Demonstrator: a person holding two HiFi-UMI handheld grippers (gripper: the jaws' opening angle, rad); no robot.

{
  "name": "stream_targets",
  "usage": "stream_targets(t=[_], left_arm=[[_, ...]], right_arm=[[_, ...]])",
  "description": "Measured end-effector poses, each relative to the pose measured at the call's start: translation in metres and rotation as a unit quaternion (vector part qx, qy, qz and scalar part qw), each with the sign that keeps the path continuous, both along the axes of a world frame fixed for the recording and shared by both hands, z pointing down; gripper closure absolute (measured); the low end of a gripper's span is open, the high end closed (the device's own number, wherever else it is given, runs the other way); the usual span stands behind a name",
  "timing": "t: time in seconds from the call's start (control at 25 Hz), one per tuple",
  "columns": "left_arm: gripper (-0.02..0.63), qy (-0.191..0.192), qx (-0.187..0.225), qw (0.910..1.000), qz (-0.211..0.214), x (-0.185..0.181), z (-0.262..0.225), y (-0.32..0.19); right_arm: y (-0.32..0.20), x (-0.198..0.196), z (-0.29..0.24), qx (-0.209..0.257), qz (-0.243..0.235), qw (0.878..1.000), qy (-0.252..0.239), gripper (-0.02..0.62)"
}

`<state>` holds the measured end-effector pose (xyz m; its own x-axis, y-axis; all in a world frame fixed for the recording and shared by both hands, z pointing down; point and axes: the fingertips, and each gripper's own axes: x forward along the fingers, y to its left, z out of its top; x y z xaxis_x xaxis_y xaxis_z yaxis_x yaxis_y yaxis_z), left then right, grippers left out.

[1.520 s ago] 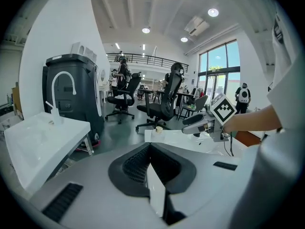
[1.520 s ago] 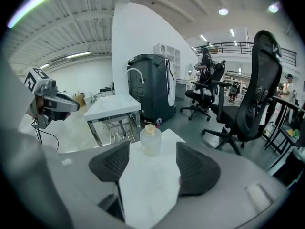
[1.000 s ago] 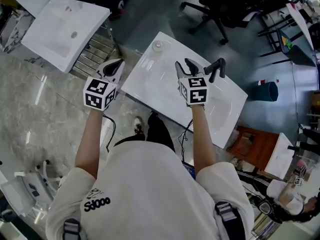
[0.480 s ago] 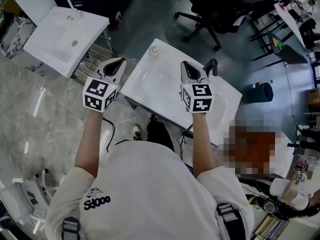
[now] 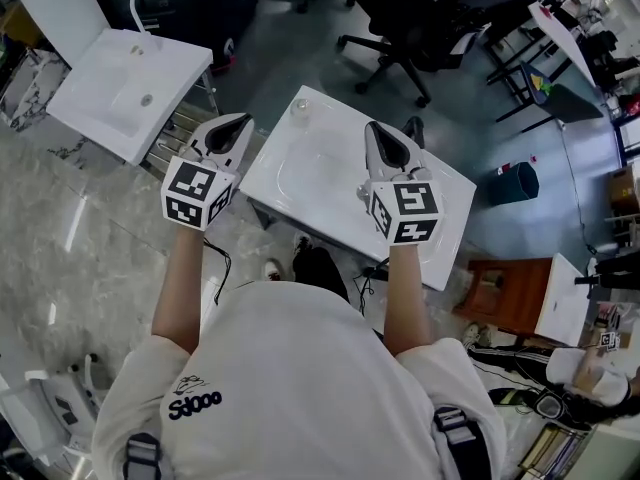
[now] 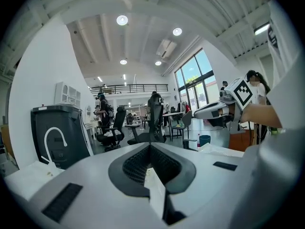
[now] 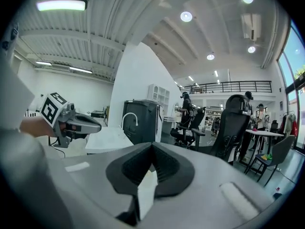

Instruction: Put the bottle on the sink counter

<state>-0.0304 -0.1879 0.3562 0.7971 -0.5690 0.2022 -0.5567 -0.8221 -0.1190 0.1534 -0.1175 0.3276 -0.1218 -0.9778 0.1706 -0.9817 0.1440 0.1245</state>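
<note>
Right gripper [image 5: 380,138]: jaws just closed, empty. Left gripper [image 5: 236,126]: jaws together, empty. Bottle [image 5: 299,110] on sink surface [image 5: 450,208]; task likely done.

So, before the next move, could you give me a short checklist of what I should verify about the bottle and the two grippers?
1. The bottle is on the sink counter, near its far left corner: ok.
2. The bottle stands upright: cannot tell, as it is small and seen from above.
3. The left gripper has its jaws together with nothing between them: ok.
4. The right gripper has its jaws together with nothing between them: ok.
5. Both grippers are apart from the bottle, touching nothing: ok.
</note>
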Motion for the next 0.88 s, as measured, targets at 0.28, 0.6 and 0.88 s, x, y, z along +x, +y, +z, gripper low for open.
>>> stream_targets(t=[0.28,0.6,0.88], left_arm=[[0.600,0.007,0.026,0.9996,0.014,-0.001,-0.025,0.016],[0.600,0.015,0.042,0.9987,0.023,0.002,-0.043,0.027],[0.600,0.012,0.048,0.9981,0.037,0.004,-0.049,0.039]], right_arm=[[0.022,-0.018,-0.032,0.036,-0.016,0.999,0.019,0.584],[0.031,-0.029,-0.037,0.044,-0.025,0.998,0.028,0.584],[0.032,-0.032,-0.035,0.042,-0.032,0.998,0.032,0.584]])
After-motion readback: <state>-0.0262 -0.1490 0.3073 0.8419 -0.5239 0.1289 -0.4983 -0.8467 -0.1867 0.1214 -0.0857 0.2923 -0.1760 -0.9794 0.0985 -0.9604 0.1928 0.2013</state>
